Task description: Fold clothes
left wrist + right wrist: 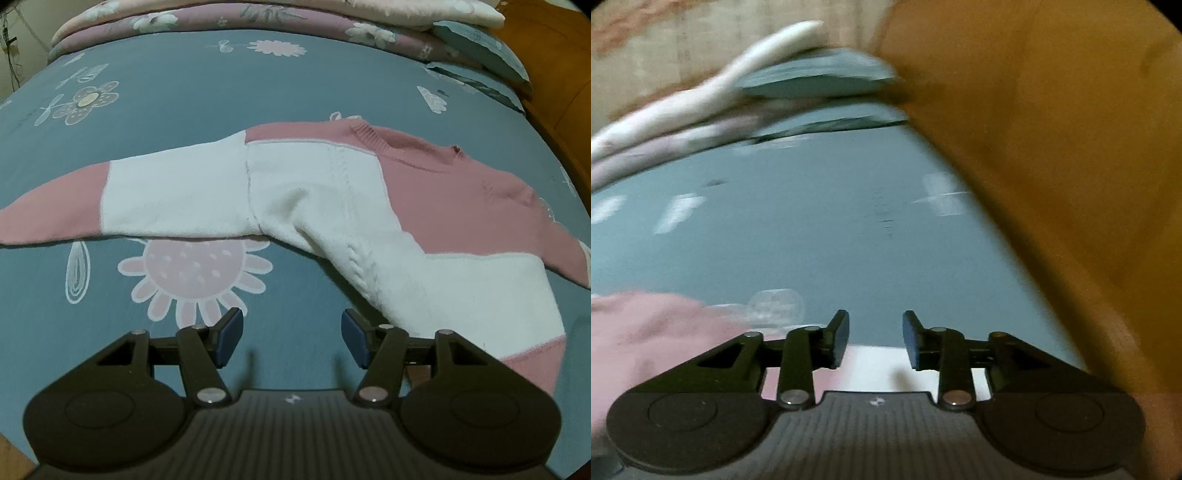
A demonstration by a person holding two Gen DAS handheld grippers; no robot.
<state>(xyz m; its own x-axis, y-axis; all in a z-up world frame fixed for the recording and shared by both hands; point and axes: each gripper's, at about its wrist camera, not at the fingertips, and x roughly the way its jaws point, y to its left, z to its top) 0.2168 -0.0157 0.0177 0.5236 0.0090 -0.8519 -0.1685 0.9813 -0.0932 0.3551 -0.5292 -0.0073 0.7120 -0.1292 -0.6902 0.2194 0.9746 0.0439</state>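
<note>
A pink and white knit sweater [314, 199] lies on a blue flowered bedsheet [207, 92]. One sleeve stretches out to the left, and the other side is folded in over the body. My left gripper [291, 338] hovers open over the sheet just below the sweater, with nothing between its fingers. The right wrist view is blurred. There my right gripper [875, 338] stands open above the sheet, empty. The sweater's pink part [646, 332] lies at the lower left, and a white and pink strip [871, 365] shows beneath the fingers.
Folded floral quilts [221, 18] and blue pillows [487, 51] are stacked at the far end of the bed. A wooden bed frame [1052, 147] runs along the right side.
</note>
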